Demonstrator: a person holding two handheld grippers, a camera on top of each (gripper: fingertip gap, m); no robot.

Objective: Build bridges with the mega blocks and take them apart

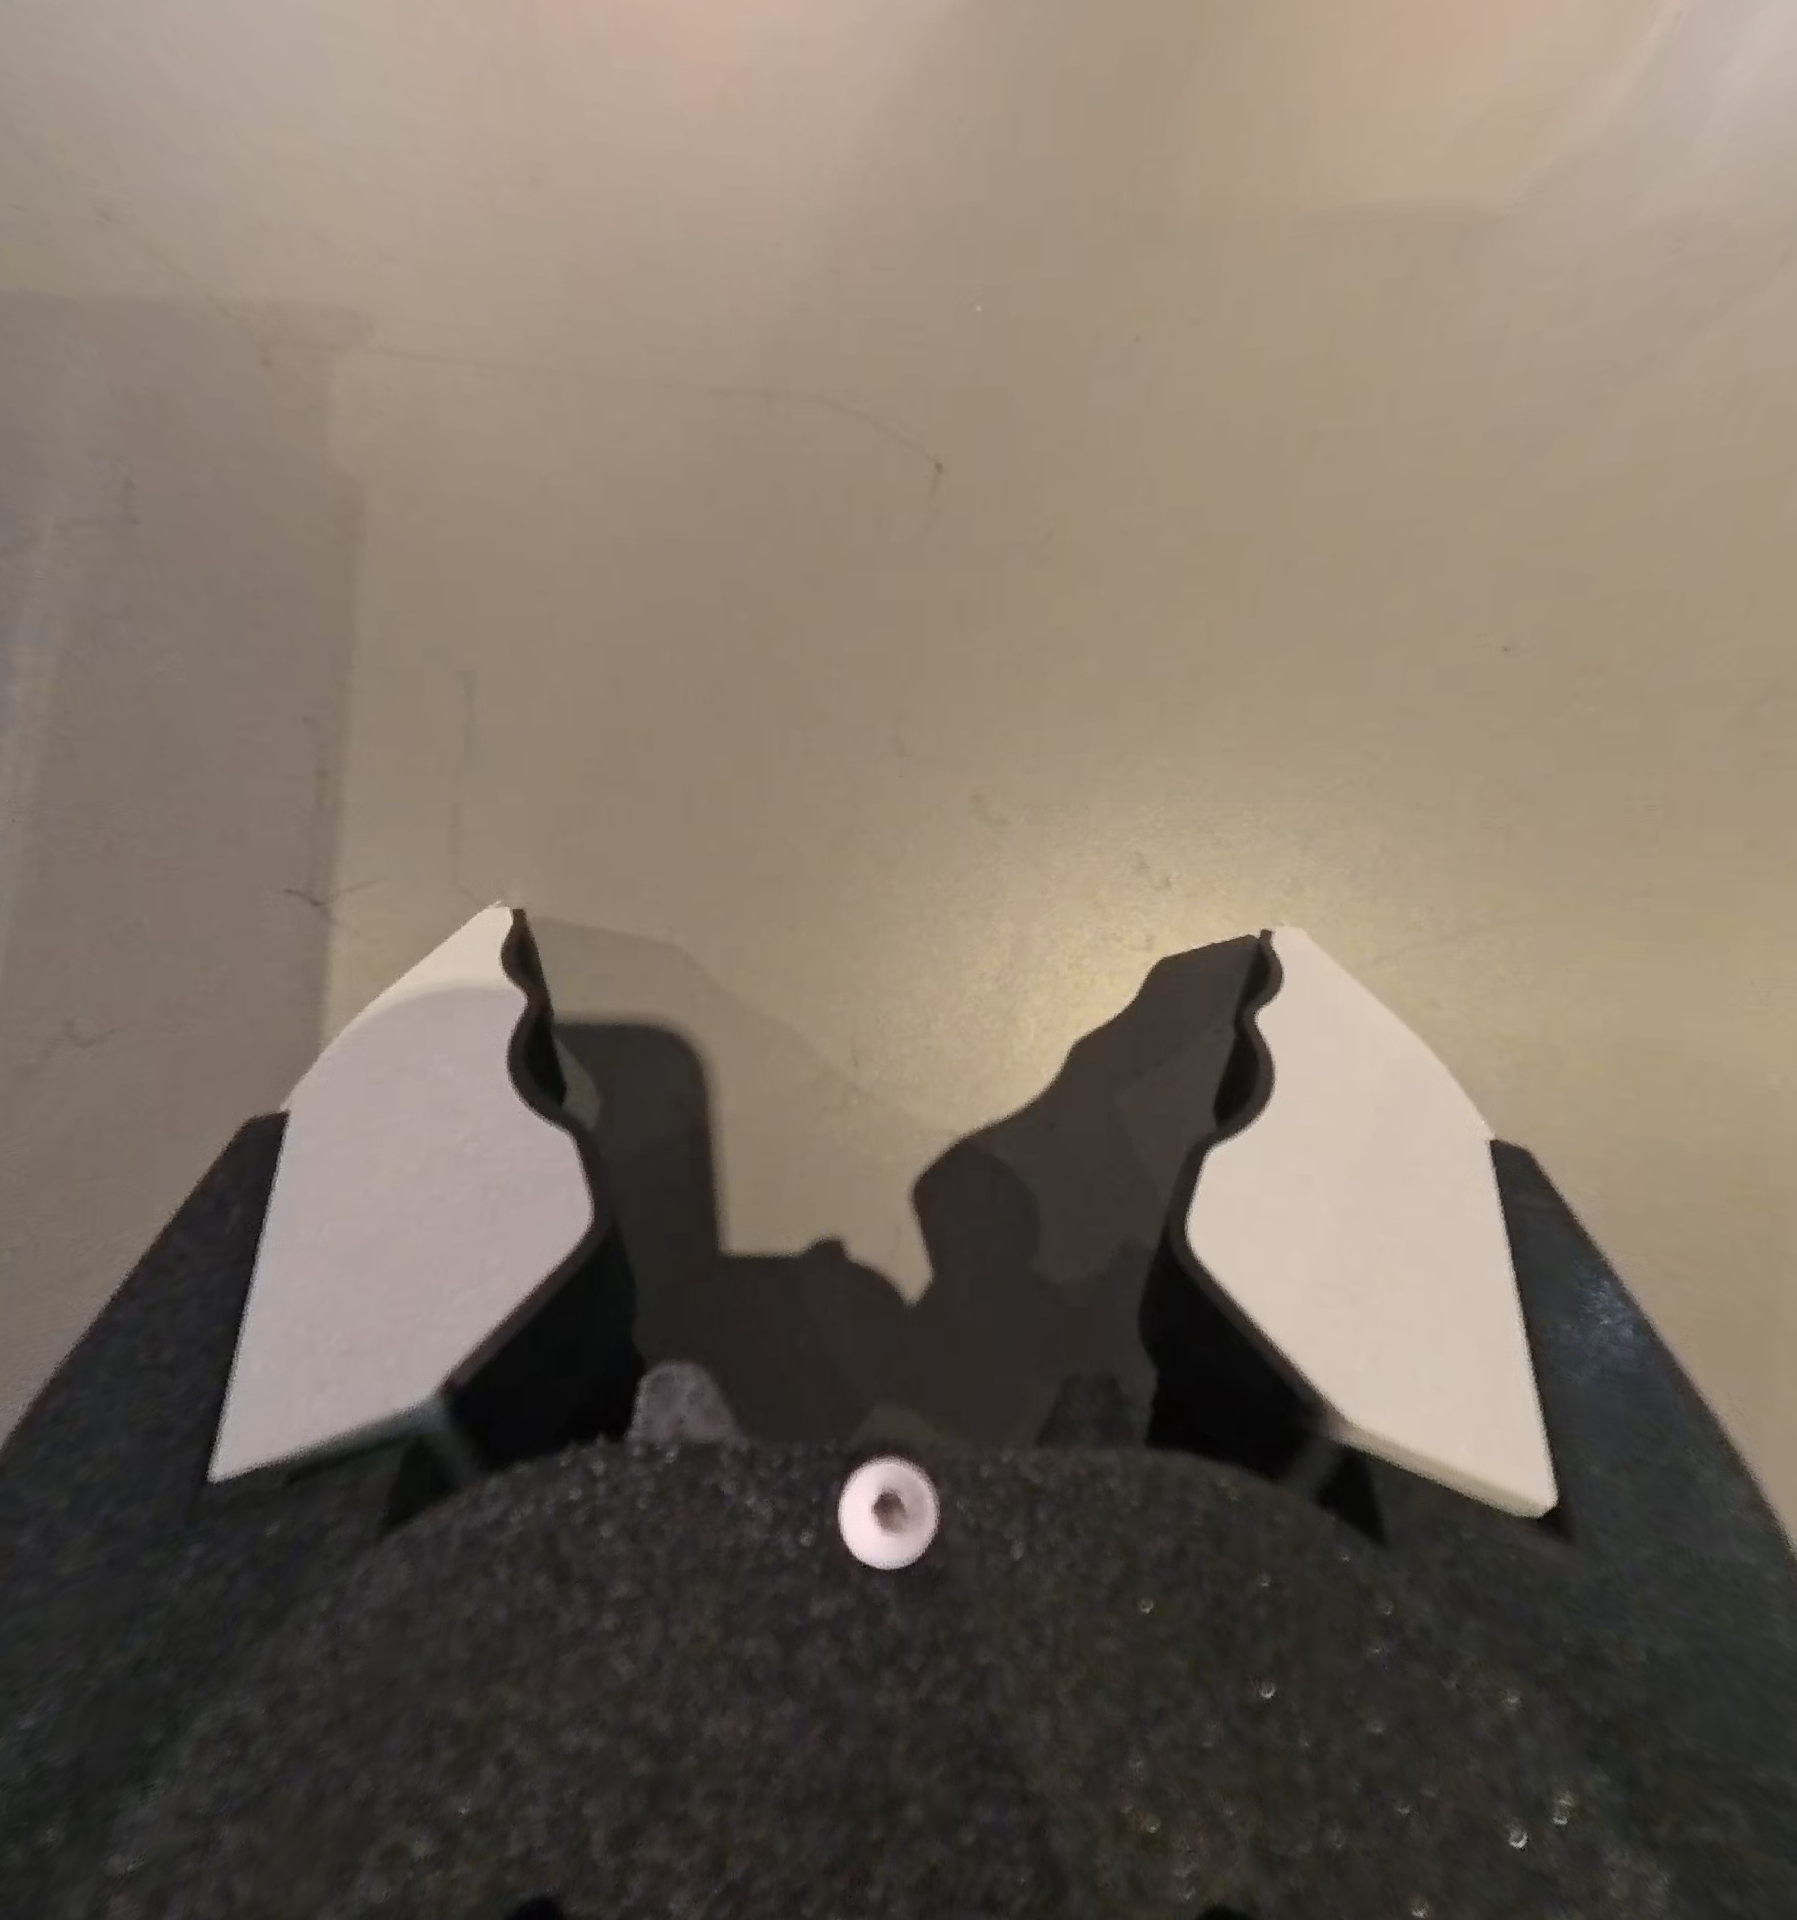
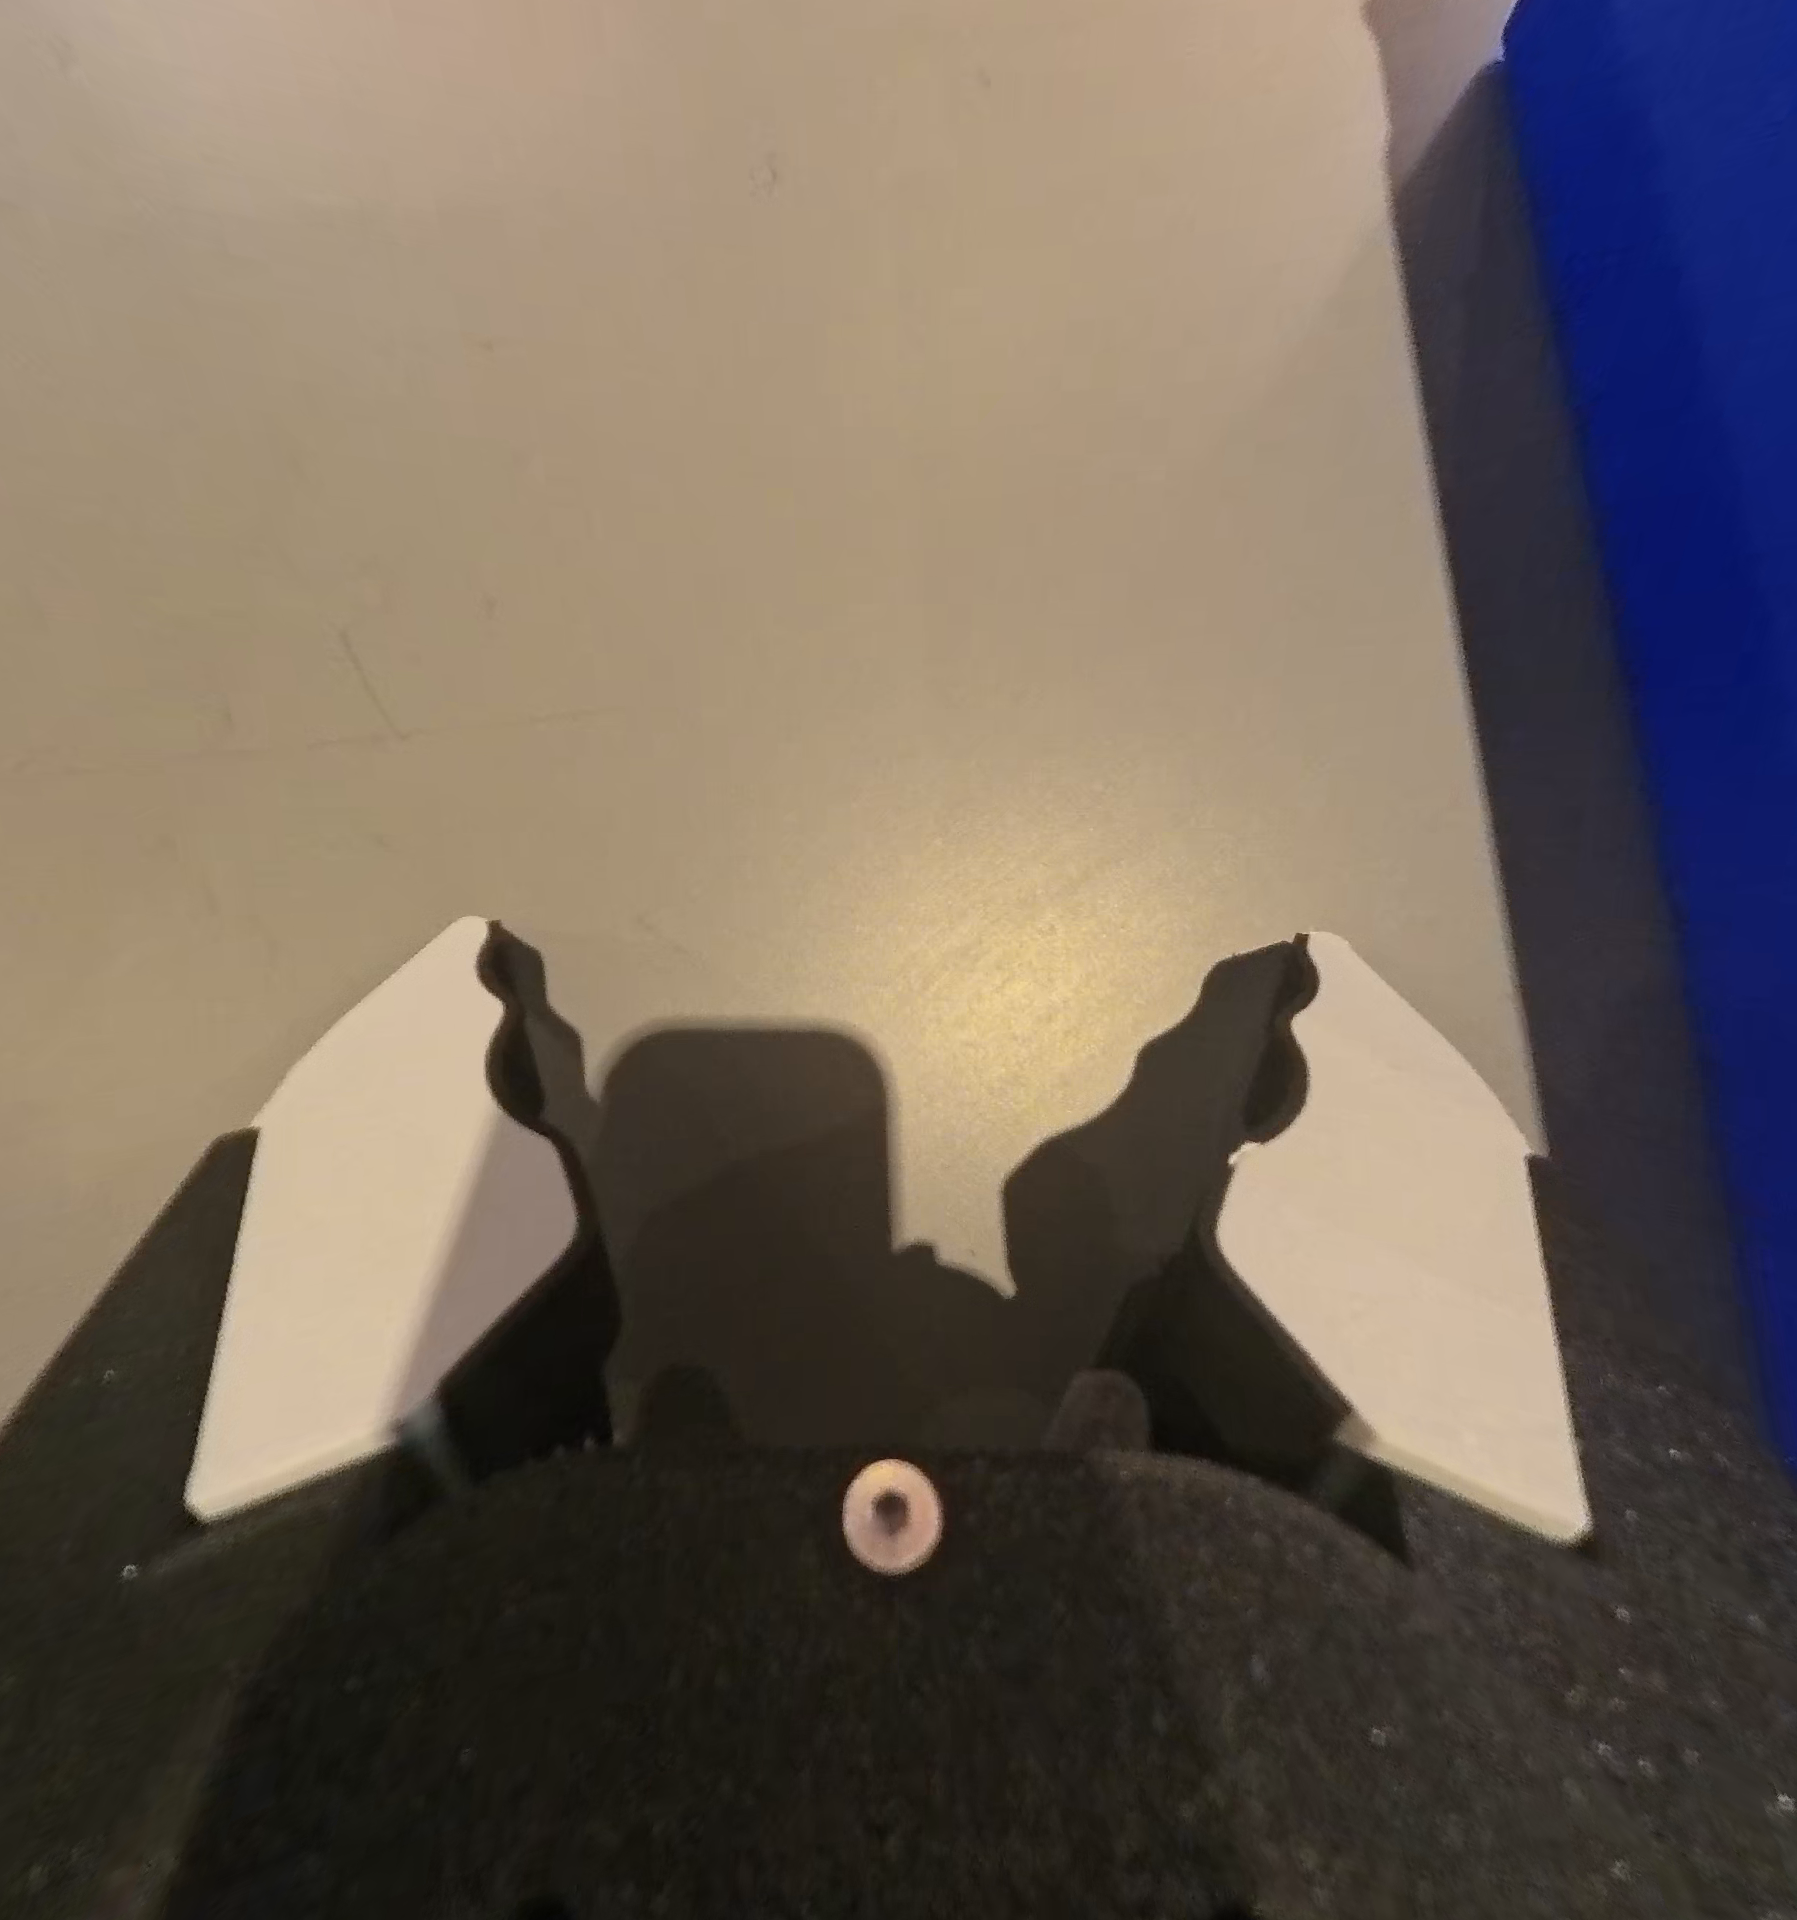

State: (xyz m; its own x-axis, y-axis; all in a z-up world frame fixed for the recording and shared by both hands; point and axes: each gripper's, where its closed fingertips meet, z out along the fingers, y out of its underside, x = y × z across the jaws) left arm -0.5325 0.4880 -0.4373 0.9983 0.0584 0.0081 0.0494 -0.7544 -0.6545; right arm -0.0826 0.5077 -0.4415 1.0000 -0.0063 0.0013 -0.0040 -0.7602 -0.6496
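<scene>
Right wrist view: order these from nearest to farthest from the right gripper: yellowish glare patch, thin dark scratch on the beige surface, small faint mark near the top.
From the open right gripper:
1. Yellowish glare patch, just ahead, centre-right.
2. Thin dark scratch, farther off, left.
3. Small faint mark, farthest, top centre.

The left claw has its two white fingers spread wide apart, with nothing between the dark wavy inner pads. The right claw stands the same way, its white fingers splayed and the gap between them bare. Both point forward and slightly down from black, rough-textured bodies, each with a pale screw at centre.
</scene>
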